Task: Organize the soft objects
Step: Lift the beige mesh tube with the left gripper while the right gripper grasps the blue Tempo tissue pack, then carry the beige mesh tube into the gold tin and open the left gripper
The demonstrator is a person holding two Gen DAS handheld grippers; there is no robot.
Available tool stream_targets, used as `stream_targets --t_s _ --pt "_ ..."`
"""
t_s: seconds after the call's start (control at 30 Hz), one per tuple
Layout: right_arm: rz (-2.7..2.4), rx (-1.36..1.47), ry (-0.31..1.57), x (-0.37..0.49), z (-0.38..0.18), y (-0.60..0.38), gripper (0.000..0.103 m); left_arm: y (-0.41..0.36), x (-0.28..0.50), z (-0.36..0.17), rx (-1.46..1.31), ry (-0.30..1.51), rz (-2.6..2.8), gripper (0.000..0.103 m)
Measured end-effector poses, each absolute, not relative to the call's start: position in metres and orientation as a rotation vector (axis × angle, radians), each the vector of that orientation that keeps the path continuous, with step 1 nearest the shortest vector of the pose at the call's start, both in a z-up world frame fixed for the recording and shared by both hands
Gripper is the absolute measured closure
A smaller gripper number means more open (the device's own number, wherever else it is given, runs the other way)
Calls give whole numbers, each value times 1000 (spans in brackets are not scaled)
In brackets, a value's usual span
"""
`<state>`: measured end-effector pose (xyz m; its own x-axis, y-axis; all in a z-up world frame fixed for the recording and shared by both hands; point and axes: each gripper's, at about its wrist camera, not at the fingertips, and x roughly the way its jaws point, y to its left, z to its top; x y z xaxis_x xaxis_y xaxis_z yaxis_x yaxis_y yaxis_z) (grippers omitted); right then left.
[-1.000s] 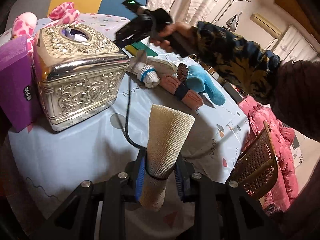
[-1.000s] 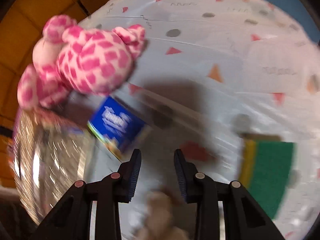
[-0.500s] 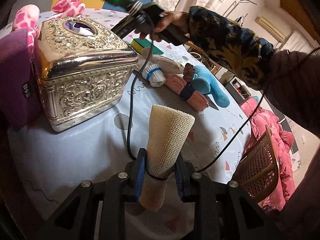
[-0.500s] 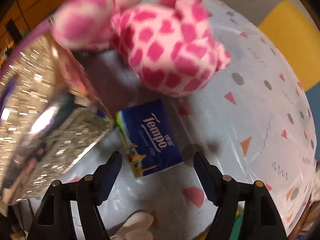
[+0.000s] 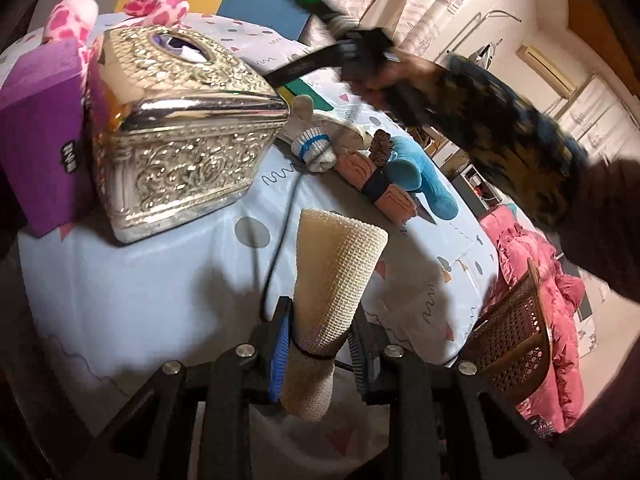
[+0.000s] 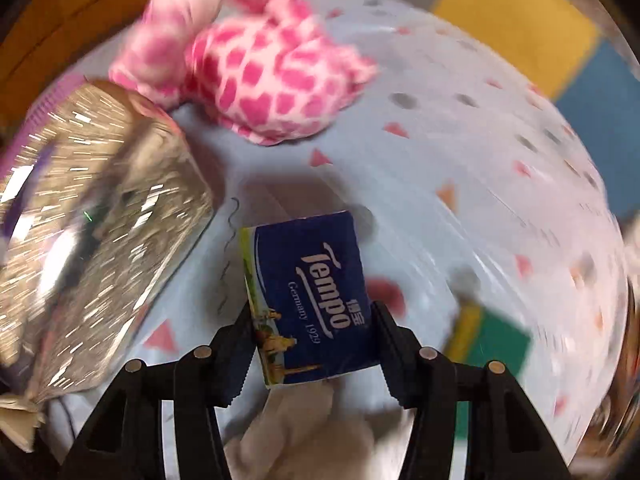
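— Tongs first: how do they stand?

— Left gripper (image 5: 318,344) is clamped on a rolled beige mesh cloth (image 5: 334,280), bound low down with a thin black band; the roll stands upright between the fingers, above the near part of the table (image 5: 132,288). Right gripper (image 6: 310,340) has its fingers spread wide with a blue tissue pack (image 6: 308,296) between them. The left finger is at the pack's edge, the right one just beside the other edge. Whether they press on it, I cannot tell; the view is blurred.

— Where does that pack lie?

— Flat on the pale patterned tablecloth, just beside the silver tissue box (image 6: 92,248), with the pink spotted plush toy (image 6: 256,80) beyond it. A green and yellow sponge (image 6: 492,340) sits off to the right.

— And from the left wrist?

— Same silver tissue box (image 5: 180,128) stands at the left, touching a purple box (image 5: 40,128) on its far side, the pink plush toy (image 5: 156,4) behind them. To the right of the silver box lies a row of soft things close together: a white sock roll with a blue band (image 5: 314,150), a pink rolled cloth with a dark band (image 5: 380,186), and a blue plush piece (image 5: 424,178). A black cable (image 5: 280,236) runs over the cloth toward the sock. The right arm in a dark patterned sleeve (image 5: 500,120) reaches across above them. A wicker chair (image 5: 516,344) stands past the table's edge.
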<state>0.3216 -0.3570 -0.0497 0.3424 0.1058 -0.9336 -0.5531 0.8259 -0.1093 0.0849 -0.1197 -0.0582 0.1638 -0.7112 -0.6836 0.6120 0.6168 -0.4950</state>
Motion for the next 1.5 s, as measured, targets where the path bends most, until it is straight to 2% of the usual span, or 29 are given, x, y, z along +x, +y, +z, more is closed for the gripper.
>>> stream_targets --t_s 0.23,0.47,0.6,0.8,1.07,1.5 --pt "363 -301 1190 234 -16 -372 47 -100 75 -51 -171 1021 -927 76" --pt "300 -160 1297 149 -58 -347 47 -81 80 -44 -250 1021 -853 76" --pt "115 -32 1254 128 -92 -336 47 -80 83 -43 -245 1022 -804 76" --pt "-16 94 1114 118 -96 -337 46 -77 80 -31 -202 983 -712 76" --pt "-46 94 1073 115 -112 -325 46 -68 68 -4 -97 880 -574 76" --pt "-73 58 909 73 -125 -311 46 -44 49 8 -25 814 -475 76"
